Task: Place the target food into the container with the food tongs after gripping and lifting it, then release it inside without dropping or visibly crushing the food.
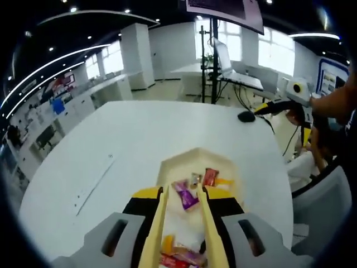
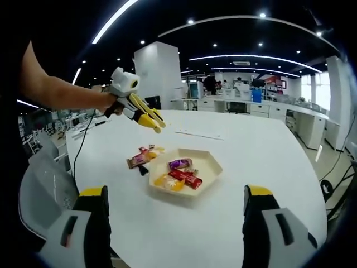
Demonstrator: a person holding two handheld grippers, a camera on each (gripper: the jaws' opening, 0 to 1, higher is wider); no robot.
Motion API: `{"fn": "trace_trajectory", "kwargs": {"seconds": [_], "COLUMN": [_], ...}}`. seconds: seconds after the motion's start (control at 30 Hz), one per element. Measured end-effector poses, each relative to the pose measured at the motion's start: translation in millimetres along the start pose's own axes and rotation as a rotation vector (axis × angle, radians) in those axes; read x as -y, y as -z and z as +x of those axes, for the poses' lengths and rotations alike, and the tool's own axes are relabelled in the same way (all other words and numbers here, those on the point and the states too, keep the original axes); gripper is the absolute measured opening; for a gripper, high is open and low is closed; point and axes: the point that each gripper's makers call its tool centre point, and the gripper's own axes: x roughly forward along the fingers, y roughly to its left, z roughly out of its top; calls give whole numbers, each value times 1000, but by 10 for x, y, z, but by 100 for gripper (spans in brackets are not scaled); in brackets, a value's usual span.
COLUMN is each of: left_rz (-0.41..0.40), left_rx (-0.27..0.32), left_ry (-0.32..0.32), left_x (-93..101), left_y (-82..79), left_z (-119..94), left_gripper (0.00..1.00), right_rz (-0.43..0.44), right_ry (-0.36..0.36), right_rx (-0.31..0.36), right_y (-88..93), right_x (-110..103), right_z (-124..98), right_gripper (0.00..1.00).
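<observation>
Overhead, left gripper (image 2: 152, 123) hovers above tray (image 2: 215, 170), fingers together; right gripper (image 2: 175, 209) fingers apart.

Bright office: white table (image 2: 268, 151), windows (image 1: 273, 50), curved ceiling lights (image 2: 251, 57), desks.

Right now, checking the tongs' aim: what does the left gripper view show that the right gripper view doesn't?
Left gripper view: a look down the food tongs, a purple candy between their arms, and a laptop beyond. Right gripper view: the right gripper with jaws wide apart, empty, and the left gripper raised above the table. Both: the hexagonal tray and loose snacks beside it.
</observation>
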Motion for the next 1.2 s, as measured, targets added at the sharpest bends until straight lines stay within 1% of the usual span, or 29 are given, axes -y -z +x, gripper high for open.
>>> {"fn": "trace_trajectory", "kwargs": {"seconds": [0.1, 0.23, 0.33, 0.37, 0.4, 0.43, 0.47, 0.5, 0.53, 0.57, 0.6, 0.63, 0.67, 0.7, 0.77, 0.8, 0.83, 0.87, 0.9, 0.93, 1.0, 1.07, 1.13, 1.2], "left_rz": [-26, -54, -68, -68, -64, -65, -77, -82, -77, -79, -118, -133, -129, -140, -184, -213, -220, -208, -209, -220, -185, -185, -205, -196], "left_rx": [10, 20, 21, 12, 8, 9, 11, 16, 14, 15, 36, 40, 26, 25, 68, 46, 43, 47, 43, 23, 3, -10, -1, 6], "left_ry": [-25, -62, -87, -94, -99, -122, -125, -136, -154, -163, -174, -184, -214, -238, -260, -315, -323, -311, -317, -329, -306, -314, -322, -324], "left_x": [-26, -11, 4, 13, 12, -8, -8, 7, 6, 14, 44, 72, 92, 101, 147, 137, 173, 231, 247, 266, 369, 350, 339, 331], "left_y": [92, 262, 408, 472, 488, 556, 597, 636, 669, 698, 724, 747, 817, 855, 867, 947, 966, 964, 987, 1040, 1054, 1081, 1072, 1056], "left_z": [-186, -440, -644, -738, -766, -899, -969, -1068, -1134, -1187, -1279, -1343, -1432, -1490, -1590, -1677, -1707, -1719, -1731, -1751, -1757, -1790, -1820, -1837], "left_gripper": [25, 25, 25, 25, 25, 25, 25, 25, 25, 25, 25, 25, 25, 25, 26, 25, 26, 26, 26, 26, 26, 26, 26, 26], "right_rz": [-3, -2, 4, 9, 11, 38, 45, 20, -33, -51, -35, -28, -19, -15, -45, -26, -8, -21, -25, -41, -51, -47, -44, -36], "right_ry": [-6, -10, -7, -2, 1, 20, 25, 23, 26, 43, 43, 45, 44, 26, -8, -22, -36, -51, -58, -78, -89, -88, -85, -88], "right_rx": [1, 8, -9, -10, -9, 5, 4, 5, -6, -19, -17, -8, 2, 11, 19, 26, 12, 19, 24, 25, 14, 12, 15, 13], "right_y": [-23, -65, -76, -102, -117, -181, -208, -244, -257, -263, -279, -317, -351, -380, -411, -424, -410, -439, -451, -459, -446, -445, -451, -442], "right_x": [-14, -40, -88, -113, -124, -163, -204, -270, -291, -298, -317, -321, -326, -353, -377, -381, -403, -426, -439, -467, -446, -415, -408, -415], "right_z": [27, 64, 102, 88, 78, 40, 18, 8, 2, 2, 9, 5, 7, 18, 35, 38, 37, 29, 27, 28, 37, 30, 21, 28], "right_gripper": [100, 100, 100, 100, 100, 100, 100, 99, 99, 99, 100, 100, 100, 100, 100, 100, 100, 100, 100, 100, 100, 100, 100, 99]}}
